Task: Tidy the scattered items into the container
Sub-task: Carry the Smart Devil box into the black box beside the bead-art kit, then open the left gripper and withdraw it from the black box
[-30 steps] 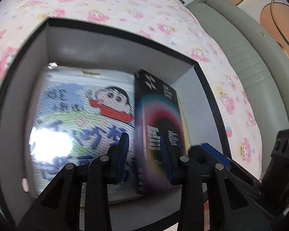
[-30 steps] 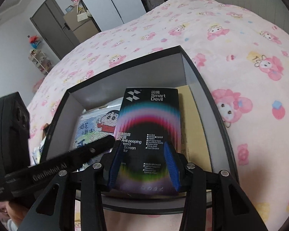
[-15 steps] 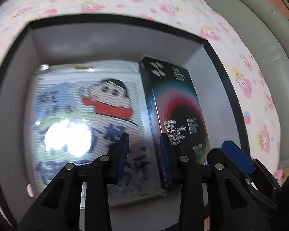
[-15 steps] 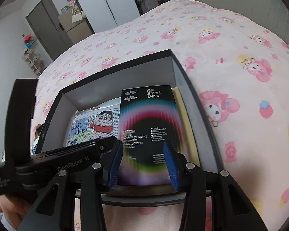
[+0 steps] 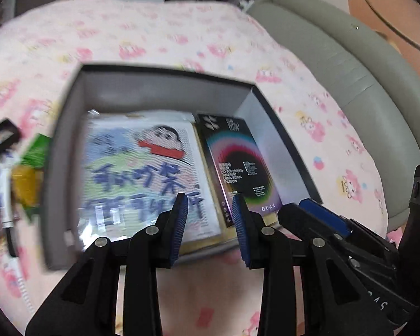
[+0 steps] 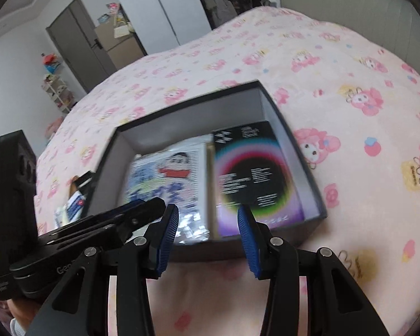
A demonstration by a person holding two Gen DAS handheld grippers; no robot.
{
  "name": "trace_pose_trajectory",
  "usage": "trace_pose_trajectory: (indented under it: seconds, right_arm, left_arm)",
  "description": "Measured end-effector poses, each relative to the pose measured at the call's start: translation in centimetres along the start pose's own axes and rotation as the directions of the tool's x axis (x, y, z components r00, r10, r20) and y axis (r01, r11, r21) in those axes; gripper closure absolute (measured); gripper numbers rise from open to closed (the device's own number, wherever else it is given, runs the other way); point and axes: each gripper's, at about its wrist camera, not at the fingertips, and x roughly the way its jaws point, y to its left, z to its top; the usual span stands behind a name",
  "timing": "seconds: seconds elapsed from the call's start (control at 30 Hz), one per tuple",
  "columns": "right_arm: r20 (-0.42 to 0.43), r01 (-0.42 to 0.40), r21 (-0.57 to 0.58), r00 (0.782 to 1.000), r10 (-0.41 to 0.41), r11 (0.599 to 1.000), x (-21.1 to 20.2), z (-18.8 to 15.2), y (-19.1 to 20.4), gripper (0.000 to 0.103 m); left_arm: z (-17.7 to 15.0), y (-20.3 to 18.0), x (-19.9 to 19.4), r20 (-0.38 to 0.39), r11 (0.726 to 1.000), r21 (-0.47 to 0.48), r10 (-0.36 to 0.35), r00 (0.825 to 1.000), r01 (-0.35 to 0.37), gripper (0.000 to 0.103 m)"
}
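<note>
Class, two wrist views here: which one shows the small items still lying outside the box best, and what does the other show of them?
The left wrist view. The loose items lie spread beside the box, blurred but unobstructed. The right wrist view shows only a sliver of them, squeezed between the box wall and the other tongs.

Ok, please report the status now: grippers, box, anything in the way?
Left gripper open, empty. Right gripper open, empty. Black packet flat in box, beside cartoon pack. Loose items left of box; nothing blocking.
</note>
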Motion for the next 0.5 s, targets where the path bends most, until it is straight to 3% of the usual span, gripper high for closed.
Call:
trace_pose_trajectory:
  seconds: [0.23,0.5]
  right_arm:
    - [0.057,-0.031,-0.057,0.998,0.035,0.998,-4.5,-1.3,4.7,0.062]
    - [0.095,-0.058,-0.086,0.993,0.066,0.995,-6.9,-4.4,8.4,0.059]
  left_arm:
    - [0.3,0.0,-5.6,0.116,0.997,0.027,0.075,0.99,-0.079,0.068]
    - [-3.8,1.2,-11.6,0.183,0.977,0.08,0.183,0.966,-0.2,0.061]
